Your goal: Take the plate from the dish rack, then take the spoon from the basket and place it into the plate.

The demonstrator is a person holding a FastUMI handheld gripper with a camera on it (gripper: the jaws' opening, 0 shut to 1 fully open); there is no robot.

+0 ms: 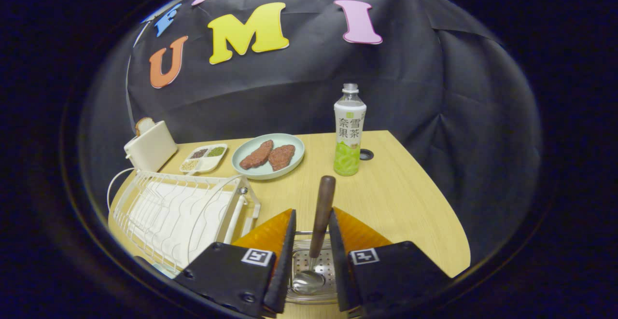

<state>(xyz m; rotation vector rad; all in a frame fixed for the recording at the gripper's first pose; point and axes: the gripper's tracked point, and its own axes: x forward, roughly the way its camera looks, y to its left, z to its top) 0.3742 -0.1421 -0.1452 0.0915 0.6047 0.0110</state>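
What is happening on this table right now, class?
A person's hand-held tongs straddle a spoon with a dark wooden handle, its bowl resting in the perforated metal basket beneath. The fingers sit close on either side of the handle, though a firm grip cannot be confirmed. The white dish rack stands beside the basket. Beyond lie a plate holding two brown pieces of food and a bottle.

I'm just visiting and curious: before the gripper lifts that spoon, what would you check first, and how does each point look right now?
1. Spoon handle between the gripper fingers: ok.
2. Both fingers pressing the handle: cannot tell; small gaps seem to remain.
3. Spoon bowl resting in the metal basket: ok.
4. Plate out of the dish rack, on the table: ok.
5. Room on the plate: not ok, two meat pieces cover much of it.
6. Bottle near the path: cannot tell.
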